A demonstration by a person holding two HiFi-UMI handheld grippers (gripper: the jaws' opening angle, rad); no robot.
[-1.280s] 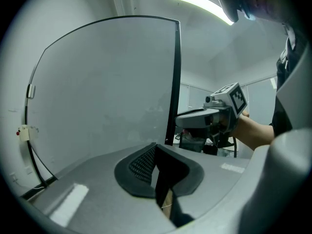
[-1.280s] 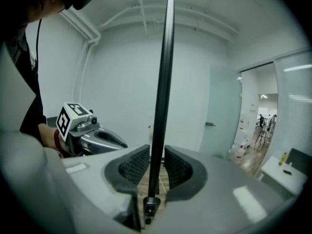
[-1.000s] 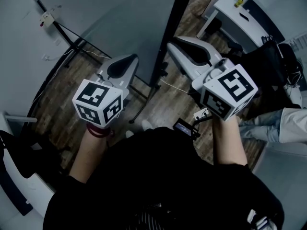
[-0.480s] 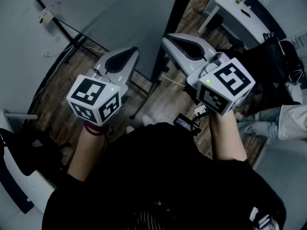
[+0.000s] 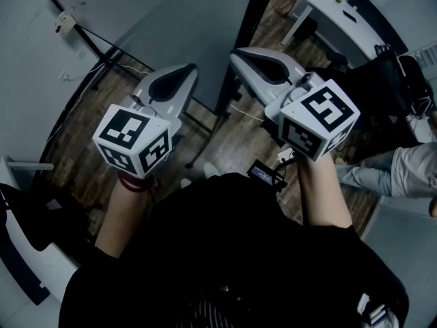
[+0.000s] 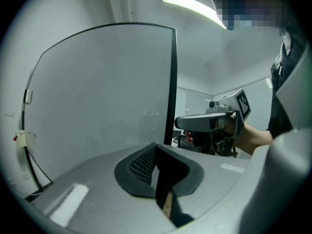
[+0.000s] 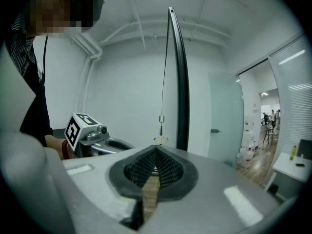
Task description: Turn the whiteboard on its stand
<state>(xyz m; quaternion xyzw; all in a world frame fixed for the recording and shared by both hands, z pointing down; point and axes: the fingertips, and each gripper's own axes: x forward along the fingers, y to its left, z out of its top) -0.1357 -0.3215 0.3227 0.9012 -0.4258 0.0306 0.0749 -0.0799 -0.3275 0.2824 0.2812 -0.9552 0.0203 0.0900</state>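
- One whiteboard (image 5: 171, 26) stood upright ahead of both claws.
- Two claws were held forward, side by side.
- The left claw (image 6: 156, 146) was closed, empty, facing the board's face.
- The right claw (image 7: 156, 149) was closed, empty, near its dark edge.

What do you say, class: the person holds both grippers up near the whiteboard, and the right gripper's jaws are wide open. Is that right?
No. The right gripper has its jaws shut, pads pressed together with nothing between them; the right gripper view shows it. The rest stands: it and the left gripper are both held up near the whiteboard.
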